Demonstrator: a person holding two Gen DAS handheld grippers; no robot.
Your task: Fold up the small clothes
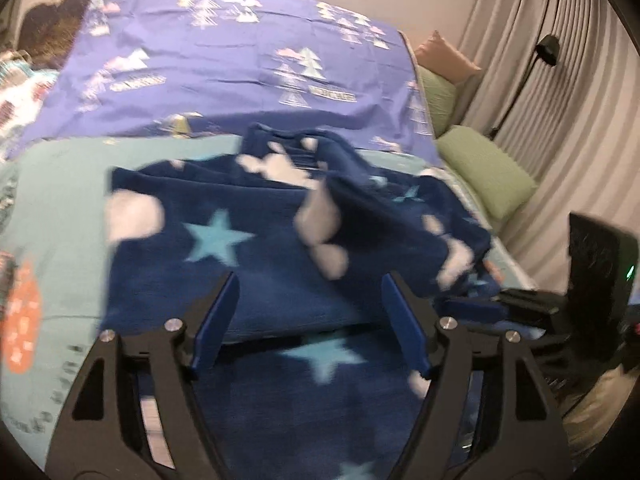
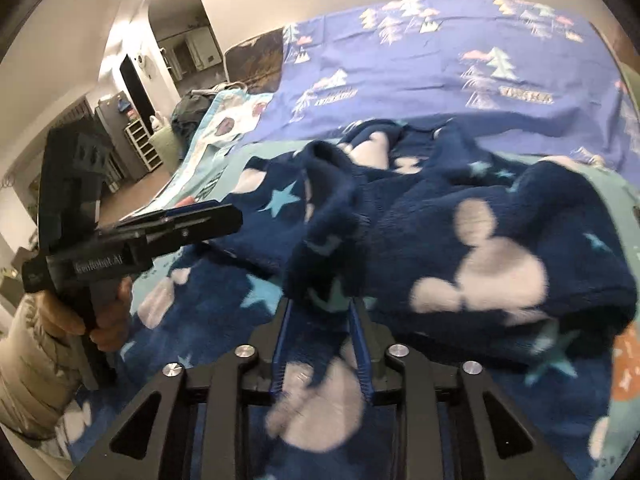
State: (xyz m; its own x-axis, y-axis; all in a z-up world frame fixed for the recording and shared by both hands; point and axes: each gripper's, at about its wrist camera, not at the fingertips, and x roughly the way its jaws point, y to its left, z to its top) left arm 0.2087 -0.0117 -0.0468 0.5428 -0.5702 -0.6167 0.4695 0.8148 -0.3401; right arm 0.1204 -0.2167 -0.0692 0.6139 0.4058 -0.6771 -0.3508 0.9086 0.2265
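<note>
navy fleece garment point(image 1: 248, 248) with pale stars and white mouse-head shapes lies partly folded on the bed point(image 1: 60, 200), over a teal sheet below a purple tree-print cover point(image 1: 224, 64). left gripper point(image 1: 310, 308) hovers above it, fingers wide apart and empty. right gripper point(image 2: 320, 312) has fingers slightly apart, with a fold of fleece between them.

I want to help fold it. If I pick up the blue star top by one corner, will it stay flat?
Probably not. The top lies bunched in soft folds, so it would likely droop. Its fuzzy surface looks grippy, not slippery.
</note>
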